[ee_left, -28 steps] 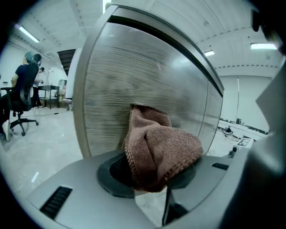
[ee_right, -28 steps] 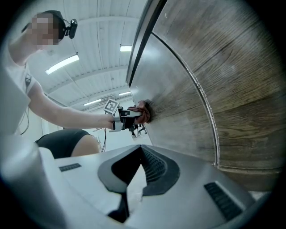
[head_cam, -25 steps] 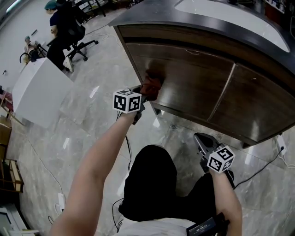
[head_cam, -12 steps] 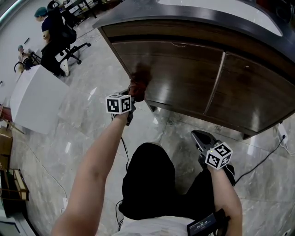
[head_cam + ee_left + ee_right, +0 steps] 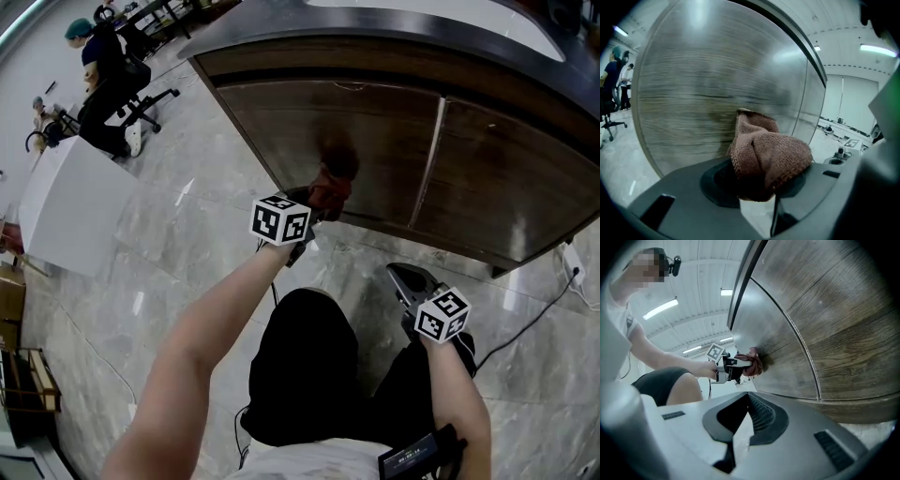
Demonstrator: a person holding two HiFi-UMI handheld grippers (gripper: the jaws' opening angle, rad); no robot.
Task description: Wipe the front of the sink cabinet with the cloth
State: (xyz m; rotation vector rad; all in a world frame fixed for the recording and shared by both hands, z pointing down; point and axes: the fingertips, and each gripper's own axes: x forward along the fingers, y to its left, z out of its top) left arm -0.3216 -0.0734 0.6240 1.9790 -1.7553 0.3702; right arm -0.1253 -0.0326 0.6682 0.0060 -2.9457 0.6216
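Brown cloth (image 5: 330, 190), bunched into a wad, pinched tight between the jaws of the left gripper (image 5: 317, 204) and pushed face-on into the cabinet front (image 5: 281, 122). Dead ahead of those jaws, at 12 o'clock along their own line, with its far end touching the wood. From the marker cube (image 5: 280, 222) in the head view, at about 1 o'clock.

Contact point low on the left door (image 5: 366, 112), near its bottom edge, roughly midway between the outer corner and the seam (image 5: 427, 155) with the right door (image 5: 506, 178).

Long axis of the front: roughly 9 to 3 o'clock in the head view, under the counter (image 5: 403, 26). From the cloth, bare wood toward 3 o'clock past the seam, and also up toward 12 o'clock under the counter edge. Judged mid-wipe, with much of the front left to cover. Likely calls for a sideways sweep along that long axis, jaws kept square to the wood so the wad stays flat against it. Possible snag at the seam if pressed too hard.

Right gripper (image 5: 410, 284) at 5 o'clock from the cloth, low over the floor (image 5: 187, 234), jaws spread with nothing between them. Aimed up at the doors, well apart from the cloth. Left side plainly the nearer, and already on the job.
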